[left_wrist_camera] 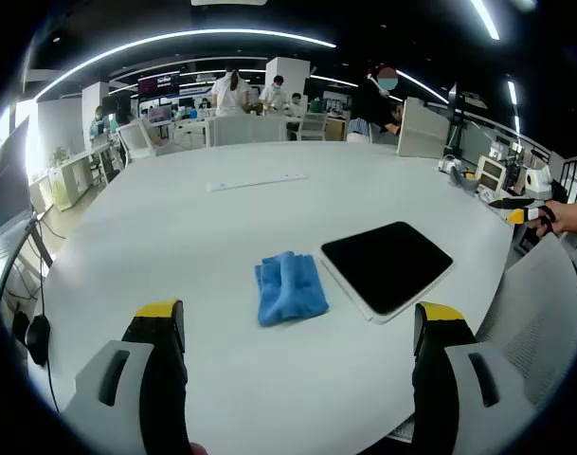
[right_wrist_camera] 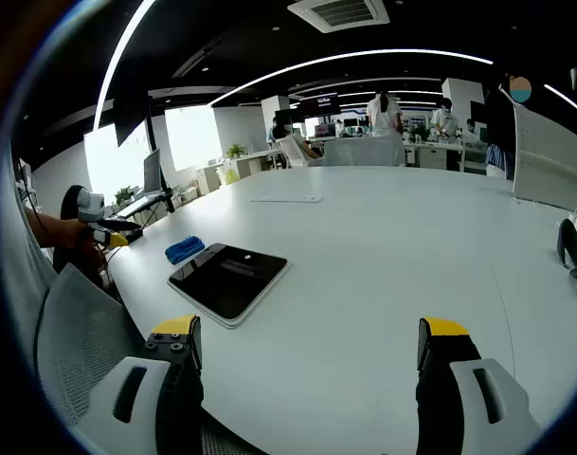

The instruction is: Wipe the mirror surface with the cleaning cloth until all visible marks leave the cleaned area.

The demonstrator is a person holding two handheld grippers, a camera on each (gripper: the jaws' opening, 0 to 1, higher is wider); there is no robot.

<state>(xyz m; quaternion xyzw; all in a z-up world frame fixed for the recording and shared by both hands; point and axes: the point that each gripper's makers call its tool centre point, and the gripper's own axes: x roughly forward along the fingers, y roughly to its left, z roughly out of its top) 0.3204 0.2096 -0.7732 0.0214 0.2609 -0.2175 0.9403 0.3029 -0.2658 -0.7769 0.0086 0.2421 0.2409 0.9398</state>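
Note:
A folded blue cleaning cloth (left_wrist_camera: 290, 287) lies on the white table (left_wrist_camera: 269, 218), just left of a flat mirror (left_wrist_camera: 387, 263) with a dark face and a white frame. My left gripper (left_wrist_camera: 299, 318) is open, and its jaws stand wide on the near side of both, touching neither. In the right gripper view the mirror (right_wrist_camera: 229, 275) lies ahead to the left with the cloth (right_wrist_camera: 184, 249) beyond it. My right gripper (right_wrist_camera: 309, 332) is open and holds nothing. Each gripper shows small at the table's edge in the other's view: the right (left_wrist_camera: 530, 210), the left (right_wrist_camera: 108, 232).
A thin white strip (left_wrist_camera: 258, 182) lies farther across the table. A grey mesh chair back (left_wrist_camera: 539, 303) stands at the near edge by the mirror. Small devices (left_wrist_camera: 492, 171) sit at the right rim. People and desks stand beyond the table.

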